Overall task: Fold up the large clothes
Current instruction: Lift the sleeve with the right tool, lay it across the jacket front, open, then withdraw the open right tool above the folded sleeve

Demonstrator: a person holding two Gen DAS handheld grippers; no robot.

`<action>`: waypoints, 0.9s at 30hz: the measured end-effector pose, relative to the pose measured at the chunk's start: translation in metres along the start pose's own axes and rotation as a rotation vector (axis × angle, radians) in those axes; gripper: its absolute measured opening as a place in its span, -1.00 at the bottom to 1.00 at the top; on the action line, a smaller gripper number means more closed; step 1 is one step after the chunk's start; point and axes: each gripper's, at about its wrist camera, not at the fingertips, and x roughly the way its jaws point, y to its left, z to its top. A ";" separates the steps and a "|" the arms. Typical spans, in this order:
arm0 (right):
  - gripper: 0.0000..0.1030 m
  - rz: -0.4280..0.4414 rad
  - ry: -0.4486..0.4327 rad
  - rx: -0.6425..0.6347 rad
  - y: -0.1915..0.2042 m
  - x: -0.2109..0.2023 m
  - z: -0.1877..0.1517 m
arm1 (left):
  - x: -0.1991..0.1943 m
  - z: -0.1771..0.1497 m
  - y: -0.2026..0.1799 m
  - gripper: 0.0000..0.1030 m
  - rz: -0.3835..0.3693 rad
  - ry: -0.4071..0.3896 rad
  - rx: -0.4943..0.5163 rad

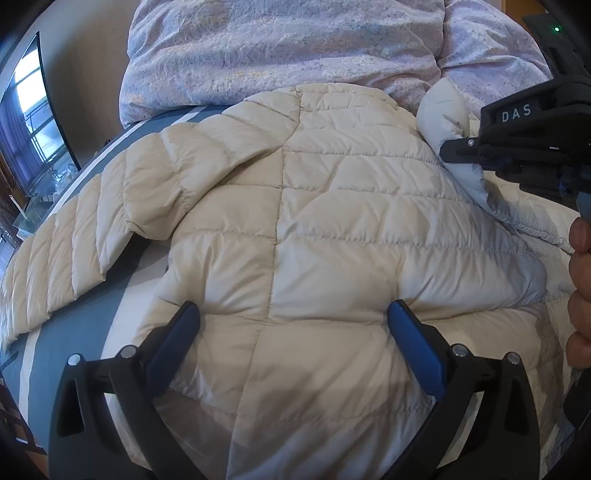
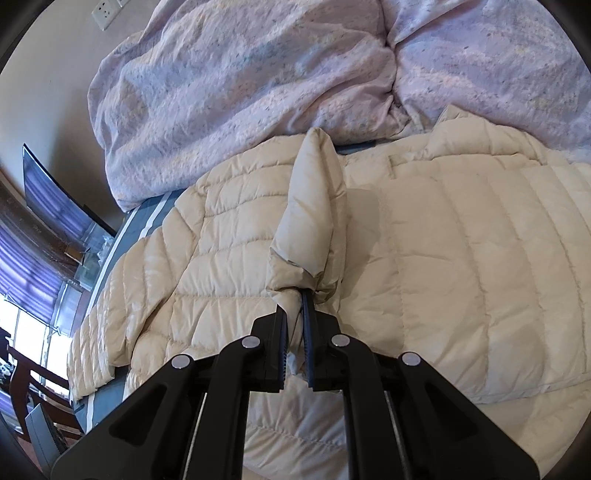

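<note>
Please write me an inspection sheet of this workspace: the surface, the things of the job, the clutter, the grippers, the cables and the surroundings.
Surface: bed with blue-grey, white-striped sheet.
Job's things: cream quilted down jacket spread on the bed, one sleeve lying out to the side, another part lifted into a peak.
Clutter: rumpled lilac patterned duvet heaped behind the jacket.
Grippers: left gripper open, jaws wide apart over the jacket, pinching nothing; right gripper shut on the lifted fold.
Cables: nothing seen.
Surroundings: beige wall with white socket, dark curved screen, window with purple curtains, dark wooden chair.
</note>
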 end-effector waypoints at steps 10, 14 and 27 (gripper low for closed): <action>-0.24 0.105 -0.008 -0.033 0.016 -0.026 -0.001 | 0.000 0.000 0.000 0.97 -0.001 0.000 0.000; -0.24 0.067 -0.097 -0.031 0.012 -0.047 0.003 | 0.000 0.000 0.000 0.97 0.000 0.001 0.001; 0.08 -0.284 -0.086 -0.018 -0.022 -0.001 0.001 | 0.000 0.000 0.000 0.97 -0.001 0.001 0.000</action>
